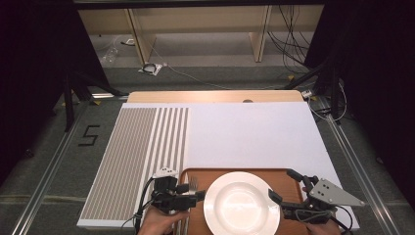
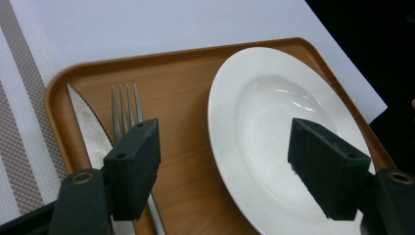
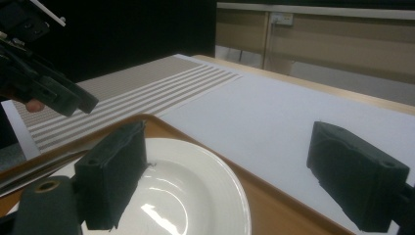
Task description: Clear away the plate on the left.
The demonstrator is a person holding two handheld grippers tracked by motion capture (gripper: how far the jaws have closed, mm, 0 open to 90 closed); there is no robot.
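A white deep plate [image 1: 241,203] [image 2: 274,112] [image 3: 195,196] sits on a brown wooden tray [image 1: 195,174] [image 2: 181,88] [image 3: 274,200] at the table's near edge. A fork [image 1: 194,184] [image 2: 125,105] and a serrated knife [image 2: 88,129] lie side by side on the tray's left part. My left gripper [image 1: 191,192] [image 2: 230,166] hovers open over the fork and the plate's left rim, holding nothing. To the right of the plate, my right gripper [image 1: 285,186] [image 3: 235,171] stands open and empty, with the plate's rim and the tray edge below its jaws.
The tray rests on a white mat [image 1: 254,132] whose left part is grey-striped [image 1: 132,161]. The wooden tabletop [image 1: 215,96] shows at the far edge. Beyond the table are cables, shelving and dark stands on the floor. In the right gripper view, the left gripper's fingers [image 3: 68,98] hang at upper left.
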